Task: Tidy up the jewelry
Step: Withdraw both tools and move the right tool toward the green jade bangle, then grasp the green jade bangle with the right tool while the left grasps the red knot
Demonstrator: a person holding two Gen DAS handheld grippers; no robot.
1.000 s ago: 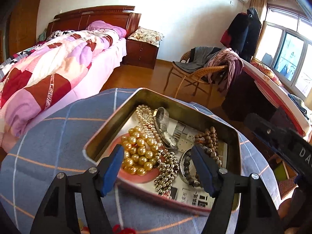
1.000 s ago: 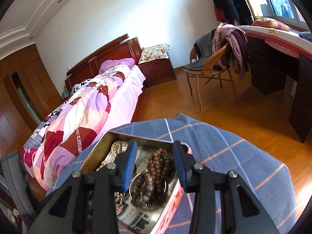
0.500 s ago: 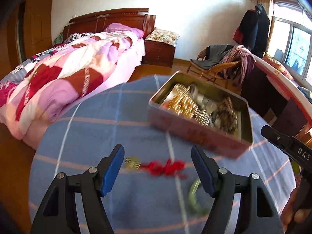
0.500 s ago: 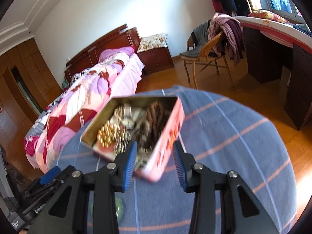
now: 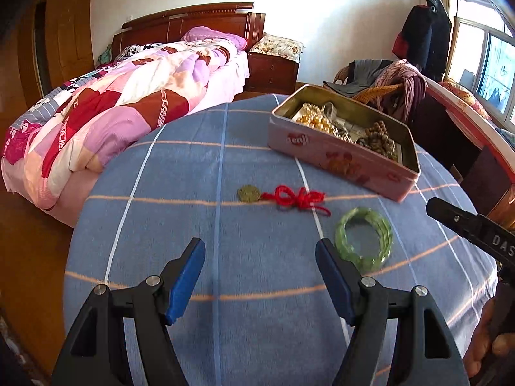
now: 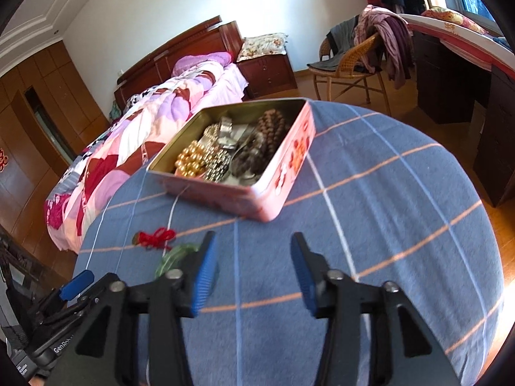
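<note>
A pink tin box (image 5: 347, 160) (image 6: 283, 173) stands on the blue checked cloth, holding gold beads (image 6: 190, 160), brown beads (image 6: 272, 124) and silvery chains. In front of it lie a red knotted cord with a brass coin (image 5: 289, 197) (image 6: 154, 237) and a green bangle (image 5: 363, 238) (image 6: 175, 254). My left gripper (image 5: 260, 257) hovers open over bare cloth, the bangle just right of its right finger. My right gripper (image 6: 252, 254) is opening with nothing between its fingers, the tin's corner just beyond it and the bangle left of it.
The round table (image 6: 402, 225) drops off on every side. A bed with a patchwork quilt (image 5: 112, 106) lies to the left, a wicker chair with clothes (image 6: 354, 61) and a dark desk (image 6: 450, 80) stand at the back right. A hand (image 5: 489, 337) shows at the left view's right edge.
Both grippers drew back from above the tin, which now stands farther off. The red cord and green bangle came into view. The right gripper's fingers spread wider.
</note>
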